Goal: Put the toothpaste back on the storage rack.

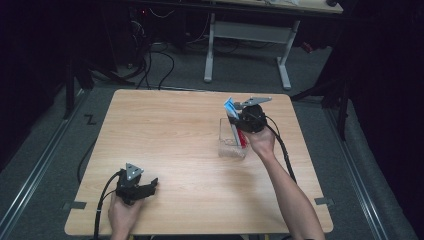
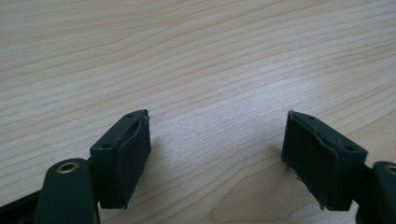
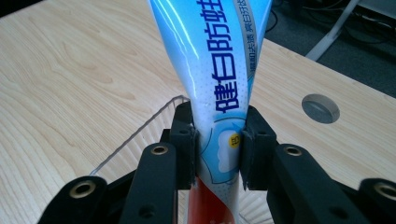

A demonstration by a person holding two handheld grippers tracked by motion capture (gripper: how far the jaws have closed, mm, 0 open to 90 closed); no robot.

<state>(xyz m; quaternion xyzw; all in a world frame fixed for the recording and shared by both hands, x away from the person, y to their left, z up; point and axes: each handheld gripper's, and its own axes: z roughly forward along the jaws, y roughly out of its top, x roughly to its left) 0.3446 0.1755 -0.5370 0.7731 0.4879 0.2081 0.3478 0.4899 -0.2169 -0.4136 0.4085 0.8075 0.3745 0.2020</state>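
Dim room w/ grey carpet, light wood table (image 1: 175, 135) in the middle, a 2nd desk (image 1: 250, 30) on white legs behind it and cables (image 1: 155, 60) on the floor at back left. The tube (image 3: 219, 84), blue/white w/ blue printed characters and a red lower end, stands steeply, near upright, at the table's right-centre; in the high view its flat blue end (image 1: 230, 106) pokes up and back-left of the gripper, red part running down into a clear box (image 1: 231, 145). Right gripper (image 3: 218, 144) is clamped on the tube: in the right gripper view both black pads press the tube's sides at its white/blue part, just above the red, and the tube bulges a bit btwn them. Same view shows the box's clear rim (image 3: 140, 135) curving off to the left below the jaws, and a round grey plug (image 3: 320, 108) set in the tabletop to the right. From above, the right gripper (image 1: 240, 131) sits over the box, held from the near side by the right hand (image 1: 261, 142), forearm coming up from bottom right, cable (image 1: 285, 150) trailing along it. Well apart, at the near-left of the table, the left gripper (image 1: 150, 186) rests low on the wood in the left hand (image 1: 122, 212), grey plate on top. Its jaws stand wide apart w/ nothing btwn them, just bare wood grain (image 2: 215, 70); left gripper (image 2: 215, 154) tips are at or just above the surface, can't tell which.
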